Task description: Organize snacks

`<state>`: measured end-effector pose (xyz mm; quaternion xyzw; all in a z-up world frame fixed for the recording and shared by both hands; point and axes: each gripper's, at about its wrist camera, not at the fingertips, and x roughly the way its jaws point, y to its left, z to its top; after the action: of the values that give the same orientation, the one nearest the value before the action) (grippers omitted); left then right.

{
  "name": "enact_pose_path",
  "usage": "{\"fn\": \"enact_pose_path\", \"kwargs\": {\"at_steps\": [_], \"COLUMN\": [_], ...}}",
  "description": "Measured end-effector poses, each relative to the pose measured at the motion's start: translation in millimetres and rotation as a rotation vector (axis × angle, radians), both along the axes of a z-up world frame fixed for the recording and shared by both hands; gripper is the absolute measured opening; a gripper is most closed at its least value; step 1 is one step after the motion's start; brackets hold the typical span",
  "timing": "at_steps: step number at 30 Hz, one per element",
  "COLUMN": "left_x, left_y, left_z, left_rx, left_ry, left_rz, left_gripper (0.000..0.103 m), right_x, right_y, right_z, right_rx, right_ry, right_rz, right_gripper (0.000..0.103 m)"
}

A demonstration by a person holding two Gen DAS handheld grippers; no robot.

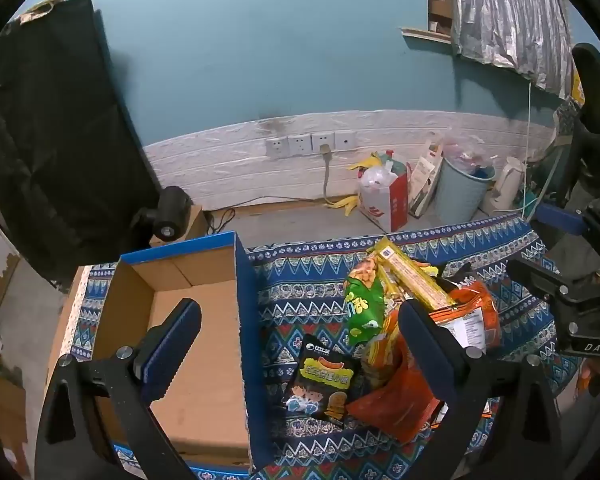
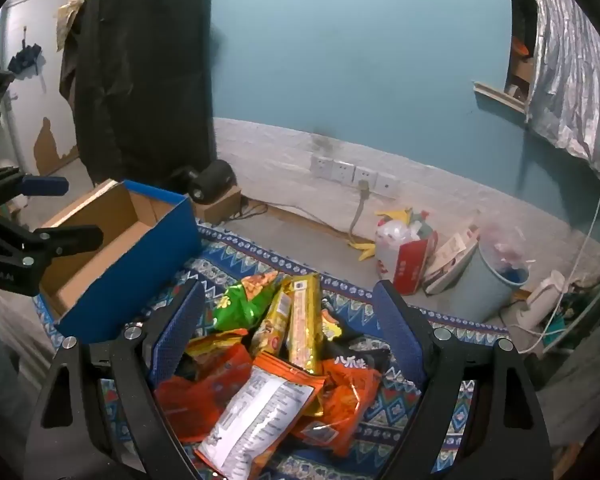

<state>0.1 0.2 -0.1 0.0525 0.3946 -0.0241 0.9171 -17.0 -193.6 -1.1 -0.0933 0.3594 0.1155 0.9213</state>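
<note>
both grippers are hanging spread wide, grasping nothing: the left gripper (image 1: 300,356) straddling the wall of the blue box (image 1: 242,320), the right gripper (image 2: 288,328) hovering over the snack pile (image 2: 276,364) on the patterned worktop (image 1: 308,280). overlapping slippery packets are risking a double pick or a slipped bag; the left finger may be catching the box wall.

The cardboard box (image 1: 188,344) sits on the patterned cloth (image 1: 300,280). Right of the box, also on the cloth, lies the snack pile (image 2: 276,360). Behind the box, on the floor by the wall, stand the paper bag (image 1: 384,200) and, further right, the bucket (image 1: 460,192).
</note>
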Motion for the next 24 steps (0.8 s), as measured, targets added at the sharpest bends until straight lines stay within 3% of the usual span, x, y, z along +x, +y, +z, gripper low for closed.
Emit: {"fn": "enact_pose_path", "kwargs": {"at_steps": [24], "left_x": [2.5], "left_y": [-6.2], "left_z": [-6.6], "left_rx": [-0.004], "left_ry": [0.011], "left_rz": [-0.033], "left_gripper": [0.1], "right_x": [-0.2], "right_y": [-1.3], "right_z": [-8.5], "right_rx": [-0.004], "right_ry": [0.02], "right_rz": [0.0], "right_gripper": [0.084]}}
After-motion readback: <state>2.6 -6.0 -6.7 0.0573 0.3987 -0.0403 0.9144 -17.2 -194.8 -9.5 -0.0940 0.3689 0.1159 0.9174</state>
